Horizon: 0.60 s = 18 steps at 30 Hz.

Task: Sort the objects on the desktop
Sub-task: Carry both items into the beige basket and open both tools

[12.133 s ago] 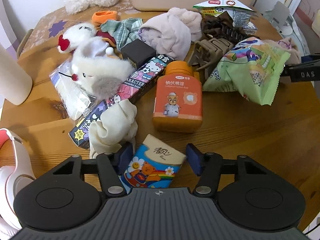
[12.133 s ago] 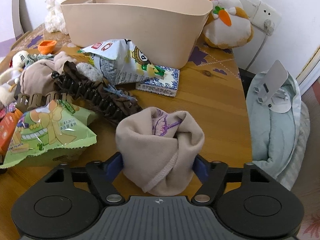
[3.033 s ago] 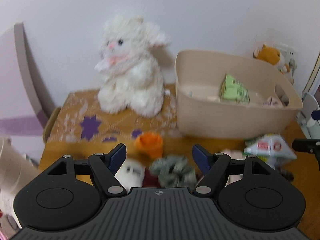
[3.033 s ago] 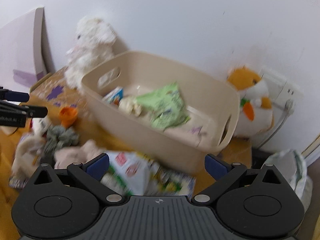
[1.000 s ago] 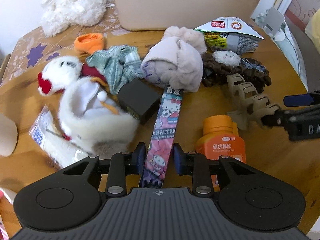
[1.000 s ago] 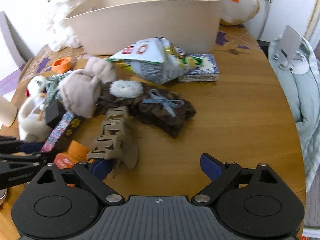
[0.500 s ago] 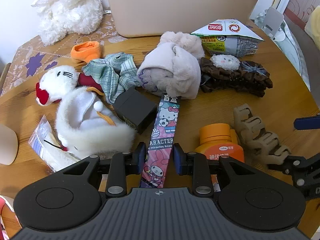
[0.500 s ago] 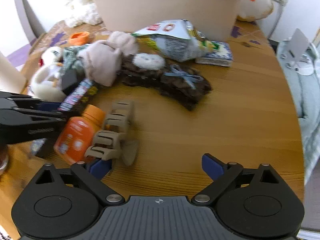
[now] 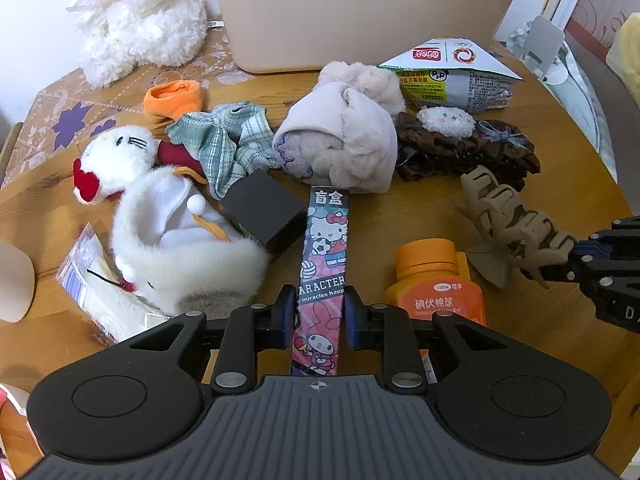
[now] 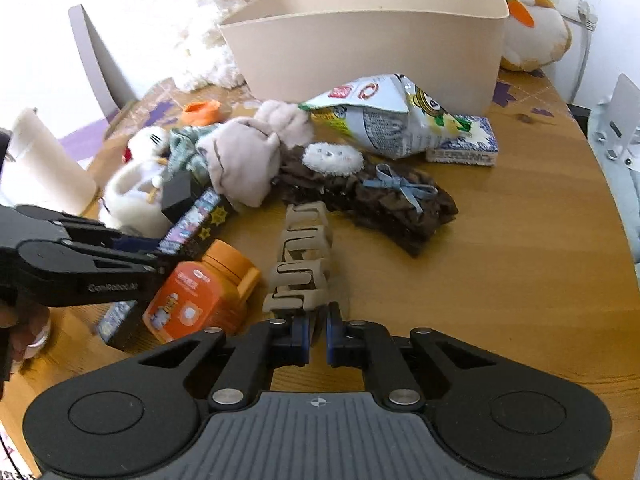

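The left gripper (image 9: 318,316) has its jaws closed narrowly on one long pink cartoon-printed cardboard box (image 9: 325,256), which runs forward between the fingers. To its left lies one white plush cat (image 9: 160,216); to its right, one orange plastic bottle (image 9: 434,280). Straight ahead sit one rolled pale pink fleece sock (image 9: 340,148) and, beyond it, one beige plastic bin (image 9: 360,16). The right gripper (image 10: 316,338) is pinched almost closed on the near end of one tan plastic claw hair clip (image 10: 302,260), which extends forward from its tips. Only the right wrist view shows one blue-and-white tissue packet (image 10: 464,148) ahead right, under one foil snack bag (image 10: 384,116).
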Each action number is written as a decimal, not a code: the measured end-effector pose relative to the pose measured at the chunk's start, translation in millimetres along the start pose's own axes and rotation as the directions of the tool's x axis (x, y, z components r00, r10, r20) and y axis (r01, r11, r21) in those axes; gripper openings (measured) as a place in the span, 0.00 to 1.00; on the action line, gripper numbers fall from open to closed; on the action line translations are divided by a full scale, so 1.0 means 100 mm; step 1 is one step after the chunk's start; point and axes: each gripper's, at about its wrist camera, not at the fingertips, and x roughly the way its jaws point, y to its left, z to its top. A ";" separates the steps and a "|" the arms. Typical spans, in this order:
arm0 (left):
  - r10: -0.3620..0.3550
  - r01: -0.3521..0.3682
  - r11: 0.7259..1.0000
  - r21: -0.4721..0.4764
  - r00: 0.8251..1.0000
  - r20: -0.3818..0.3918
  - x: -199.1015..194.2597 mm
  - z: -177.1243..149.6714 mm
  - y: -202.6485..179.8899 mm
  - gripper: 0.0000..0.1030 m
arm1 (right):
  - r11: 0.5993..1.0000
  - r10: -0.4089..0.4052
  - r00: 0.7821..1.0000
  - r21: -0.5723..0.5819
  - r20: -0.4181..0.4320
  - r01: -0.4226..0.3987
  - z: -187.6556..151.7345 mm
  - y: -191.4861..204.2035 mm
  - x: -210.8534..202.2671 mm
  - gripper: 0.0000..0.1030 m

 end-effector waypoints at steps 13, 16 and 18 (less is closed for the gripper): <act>-0.048 0.049 0.997 -0.059 0.999 0.018 -0.14 -0.03 0.02 0.22 | 1.000 0.015 0.998 -0.004 0.067 -0.015 0.13 -0.19 -0.27 0.06; -0.052 0.054 0.996 -0.065 0.998 0.031 -0.21 -0.01 0.03 0.22 | 1.000 0.021 0.997 -0.001 0.080 -0.021 0.17 -0.21 -0.35 0.06; -0.060 0.063 0.996 -0.068 0.997 0.044 -0.27 -0.01 0.04 0.22 | 1.000 0.026 0.995 -0.006 0.096 -0.026 0.20 -0.21 -0.41 0.06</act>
